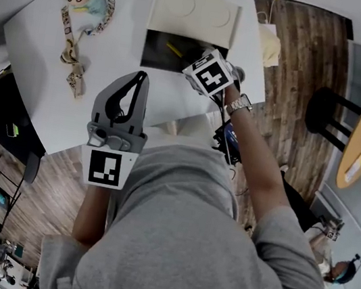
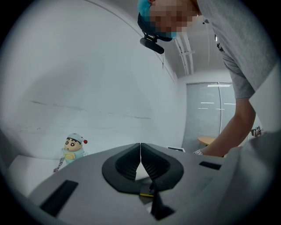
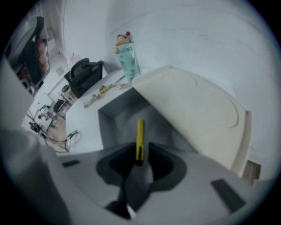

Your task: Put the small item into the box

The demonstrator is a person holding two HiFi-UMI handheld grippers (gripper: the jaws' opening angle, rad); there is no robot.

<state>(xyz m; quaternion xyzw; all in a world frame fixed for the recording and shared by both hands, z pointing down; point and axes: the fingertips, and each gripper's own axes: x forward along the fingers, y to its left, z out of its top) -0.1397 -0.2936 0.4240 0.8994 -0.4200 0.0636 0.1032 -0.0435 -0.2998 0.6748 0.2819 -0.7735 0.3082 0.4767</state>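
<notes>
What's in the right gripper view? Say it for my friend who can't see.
The right claw grips a thin yellow stick out over an open box with a dark inside. The box's cream lid leans open on the right, and a small doll stands farther back on the white table.

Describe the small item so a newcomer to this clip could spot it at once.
On the white table, find the open box with its pale lid raised. Over its dark inside is the right gripper, and between its jaws is a thin yellow stick. Nothing else by the box is yellow or so slim.
</notes>
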